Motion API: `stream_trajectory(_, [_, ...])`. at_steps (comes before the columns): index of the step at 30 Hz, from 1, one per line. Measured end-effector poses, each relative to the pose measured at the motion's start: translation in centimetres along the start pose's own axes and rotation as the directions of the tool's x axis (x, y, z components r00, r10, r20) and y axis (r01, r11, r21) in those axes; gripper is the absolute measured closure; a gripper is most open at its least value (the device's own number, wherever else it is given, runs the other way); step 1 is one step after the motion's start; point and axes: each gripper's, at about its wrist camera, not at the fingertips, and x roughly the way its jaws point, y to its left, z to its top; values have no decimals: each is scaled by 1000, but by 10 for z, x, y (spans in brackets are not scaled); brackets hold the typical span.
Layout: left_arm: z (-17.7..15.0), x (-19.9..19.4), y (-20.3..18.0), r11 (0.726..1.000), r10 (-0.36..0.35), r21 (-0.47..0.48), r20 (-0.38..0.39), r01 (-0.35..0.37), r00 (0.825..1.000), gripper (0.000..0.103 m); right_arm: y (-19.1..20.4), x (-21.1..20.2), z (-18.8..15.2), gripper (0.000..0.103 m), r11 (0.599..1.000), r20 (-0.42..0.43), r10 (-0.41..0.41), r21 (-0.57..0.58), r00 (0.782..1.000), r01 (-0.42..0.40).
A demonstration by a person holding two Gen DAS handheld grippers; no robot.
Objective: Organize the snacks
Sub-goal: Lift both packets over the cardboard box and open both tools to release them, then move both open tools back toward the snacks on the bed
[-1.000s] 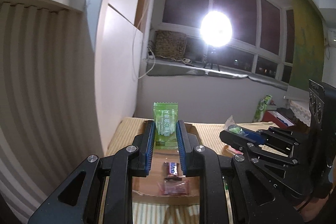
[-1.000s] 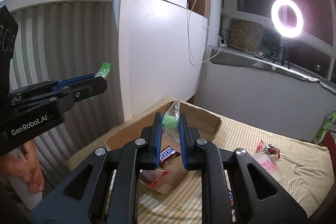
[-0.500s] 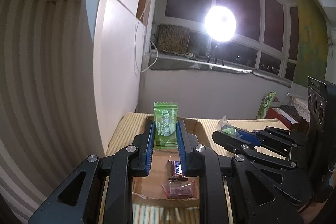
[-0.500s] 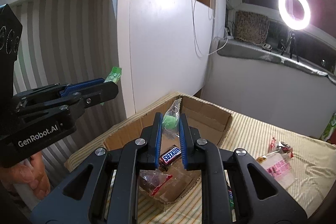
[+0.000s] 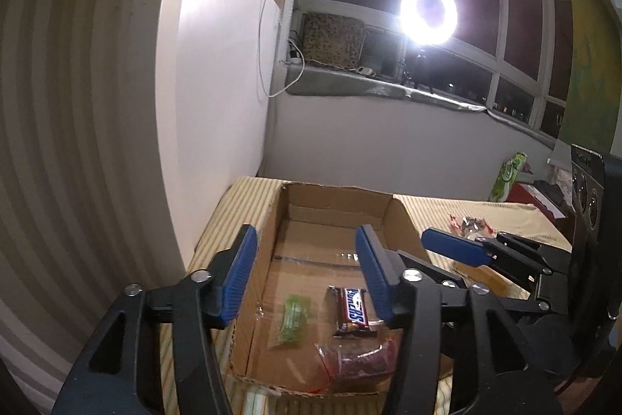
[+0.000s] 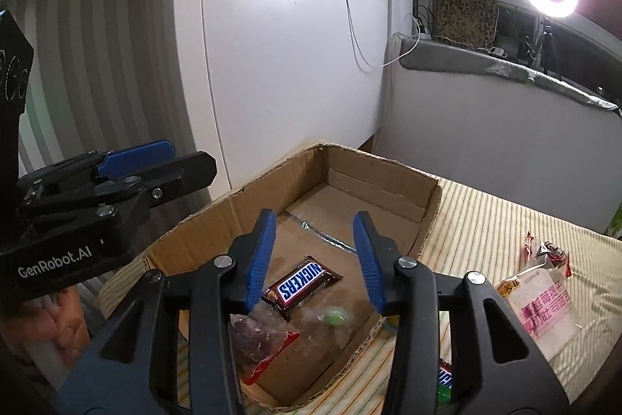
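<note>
An open cardboard box (image 5: 338, 188) (image 6: 381, 164) stands on the striped cloth. In it lie a Snickers bar (image 5: 352, 310) (image 6: 301, 282), a red packet (image 5: 361, 358) (image 6: 260, 341), a green sachet (image 5: 294, 319) and a clear-wrapped green candy (image 6: 332, 317). My left gripper (image 5: 305, 236) hovers over the box, its jaws opening with nothing between them. Over the box's near side, my right gripper (image 6: 314, 218) is also opening and holds nothing. Each gripper shows at the edge of the other's view.
A white cabinet and a ribbed wall stand close on the left of the box. Loose snacks lie on the cloth to the right: a white packet with pink print (image 6: 540, 302) and a red-wrapped one (image 6: 548, 253). A person's hand (image 6: 58, 321) holds the left gripper.
Both grippers came down toward the box and opened. The green sachet left the left jaws and the clear-wrapped candy left the right jaws; both now lie in the box.
</note>
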Motion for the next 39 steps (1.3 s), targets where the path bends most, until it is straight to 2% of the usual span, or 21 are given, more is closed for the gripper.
stream_trajectory(15, [4,-15,5,1000,12,0,31,-12,999,50,14,-17,3,59,1000,29,6,-20,1000,-5])
stream_trajectory(24, [6,-20,-12,999,3,35,29,-4,1000,50,-8,-48,-10,59,999,64,-29,30,998,27])
stream_trajectory(33, [3,-20,-75,987,-70,142,2,69,998,48,-78,-118,-53,59,973,98,-169,178,981,149])
stream_trajectory(39, [-1,-16,-122,965,-133,223,-24,135,991,48,-135,-170,-98,59,910,49,-324,290,945,297])
